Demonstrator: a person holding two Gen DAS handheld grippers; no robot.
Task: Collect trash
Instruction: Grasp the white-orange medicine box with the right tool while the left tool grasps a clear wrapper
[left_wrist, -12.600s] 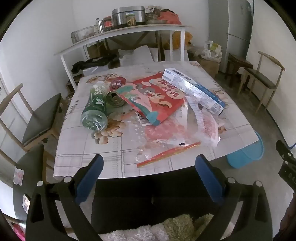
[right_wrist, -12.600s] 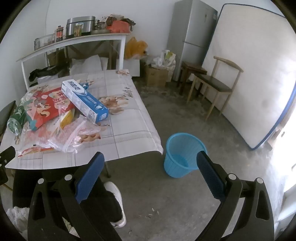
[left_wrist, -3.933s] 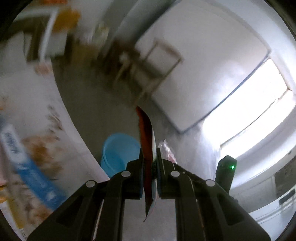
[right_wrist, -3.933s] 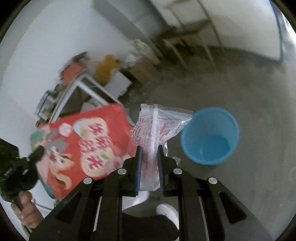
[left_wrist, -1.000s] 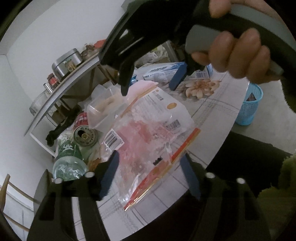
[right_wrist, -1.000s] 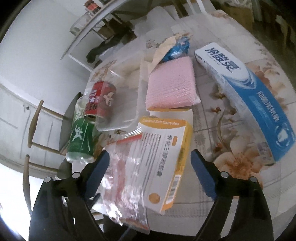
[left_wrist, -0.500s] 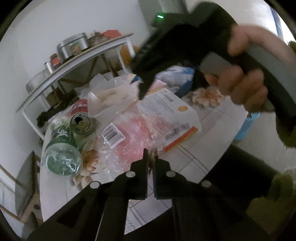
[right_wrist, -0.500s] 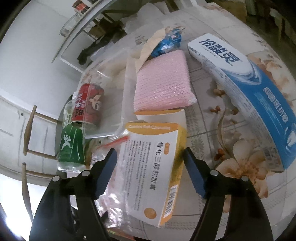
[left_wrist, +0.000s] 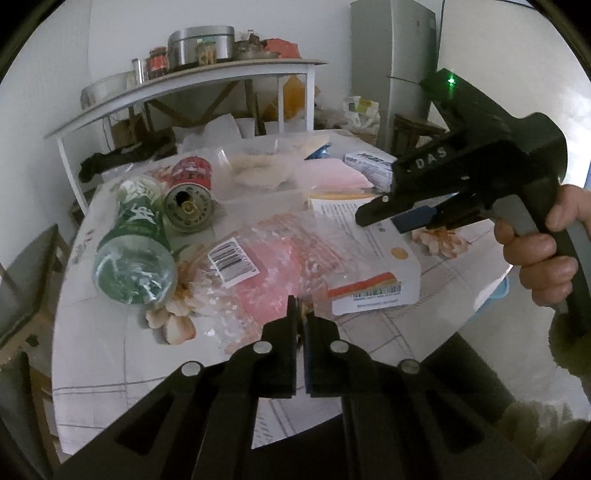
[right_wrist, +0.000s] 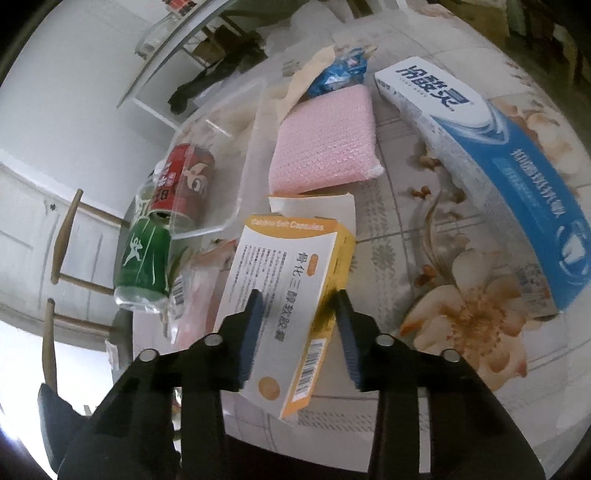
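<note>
My left gripper (left_wrist: 301, 310) is shut on the near edge of a clear plastic bag with pink contents (left_wrist: 273, 269) lying on the table. My right gripper (right_wrist: 297, 306) straddles a white-and-orange capsule box (right_wrist: 288, 295), its blue pads at the box's two sides; the box still lies on the table. The box also shows in the left wrist view (left_wrist: 369, 258), under the right gripper (left_wrist: 391, 218). A green bottle (left_wrist: 136, 243), a red can (left_wrist: 190, 192), a pink sponge (right_wrist: 325, 147) and a blue toothpaste box (right_wrist: 498, 162) lie around them.
A clear plastic tray (left_wrist: 258, 177) sits behind the bag. The table (left_wrist: 110, 369) has a floral cloth. A blue bin's rim (left_wrist: 498, 295) shows past the table's right edge. A white shelf (left_wrist: 184, 85) stands behind, a wooden chair (right_wrist: 62, 258) at the left.
My right gripper has come down and narrowed around the capsule box. My left gripper stays shut on the bag's edge.
</note>
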